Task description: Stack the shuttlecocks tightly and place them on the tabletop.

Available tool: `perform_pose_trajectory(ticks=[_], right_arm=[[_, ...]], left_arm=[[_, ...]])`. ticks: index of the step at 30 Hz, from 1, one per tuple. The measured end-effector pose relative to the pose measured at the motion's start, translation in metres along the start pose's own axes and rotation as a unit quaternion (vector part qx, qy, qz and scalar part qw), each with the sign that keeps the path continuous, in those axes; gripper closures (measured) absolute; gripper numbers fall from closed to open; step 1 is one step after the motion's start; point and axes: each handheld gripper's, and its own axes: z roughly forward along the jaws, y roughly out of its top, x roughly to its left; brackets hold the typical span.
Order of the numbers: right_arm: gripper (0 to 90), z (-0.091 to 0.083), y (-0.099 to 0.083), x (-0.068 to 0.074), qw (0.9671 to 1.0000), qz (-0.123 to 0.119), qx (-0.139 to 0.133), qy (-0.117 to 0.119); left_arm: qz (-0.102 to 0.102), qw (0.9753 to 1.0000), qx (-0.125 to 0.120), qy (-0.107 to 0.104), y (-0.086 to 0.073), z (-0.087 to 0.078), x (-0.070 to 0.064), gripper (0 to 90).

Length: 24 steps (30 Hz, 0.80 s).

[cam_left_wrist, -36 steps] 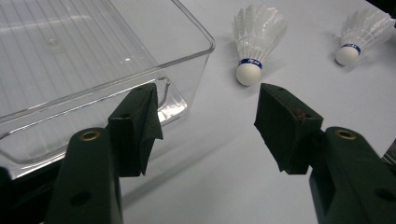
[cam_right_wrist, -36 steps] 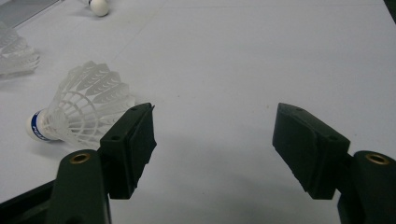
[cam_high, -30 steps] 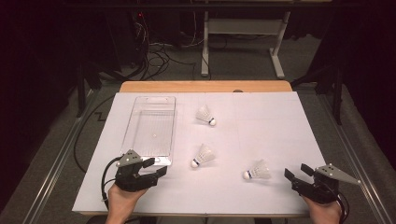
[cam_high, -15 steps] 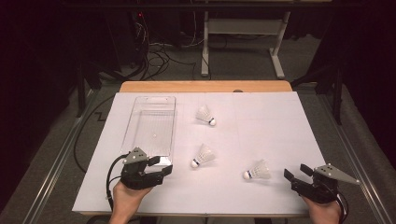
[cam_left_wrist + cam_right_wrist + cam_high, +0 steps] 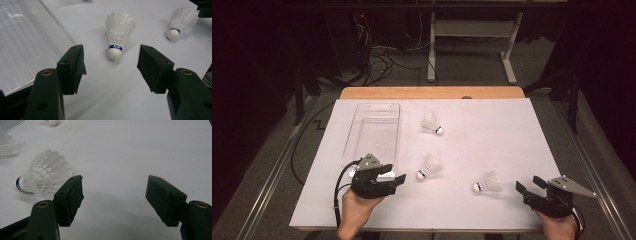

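Observation:
Three white feather shuttlecocks lie on the white table sheet: a far one (image 5: pixel 432 123), a middle one (image 5: pixel 429 167) and a near right one (image 5: pixel 488 183). A clear plastic tray (image 5: pixel 373 134) lies at the left with nothing in it. My left gripper (image 5: pixel 396 174) is open just left of the middle shuttlecock (image 5: pixel 118 32), whose cork points at the jaws, with the tray (image 5: pixel 25 37) on its left. My right gripper (image 5: pixel 528 184) is open and holds nothing, just right of the near right shuttlecock (image 5: pixel 42 178), which lies beside its left jaw.
The white sheet (image 5: pixel 497 130) covers a wooden table whose far edge (image 5: pixel 432 92) shows. Beyond it are a desk frame (image 5: pixel 472 40) and cables on the floor. In the left gripper view the near right shuttlecock (image 5: pixel 179 21) lies farther off.
My left gripper has moved right from the tray's near end toward the middle shuttlecock. The right gripper and the shuttlecocks have stayed put.

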Motion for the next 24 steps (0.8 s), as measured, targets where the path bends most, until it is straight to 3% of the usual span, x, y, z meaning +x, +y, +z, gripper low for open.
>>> perform_pose_trajectory(ticks=[8,24], right_arm=[[30.7,0.000,0.000,0.000,1.0000,-0.003,0.000,0.001],[30.7,0.000,0.000,0.001,1.0000,-0.003,0.001,0.003]], left_arm=[[-0.009,0.9999,0.006,-0.003,0.007,0.008,0.000,39.0],[-0.004,0.9998,0.020,-0.009,0.024,0.024,-0.006,38.9]])
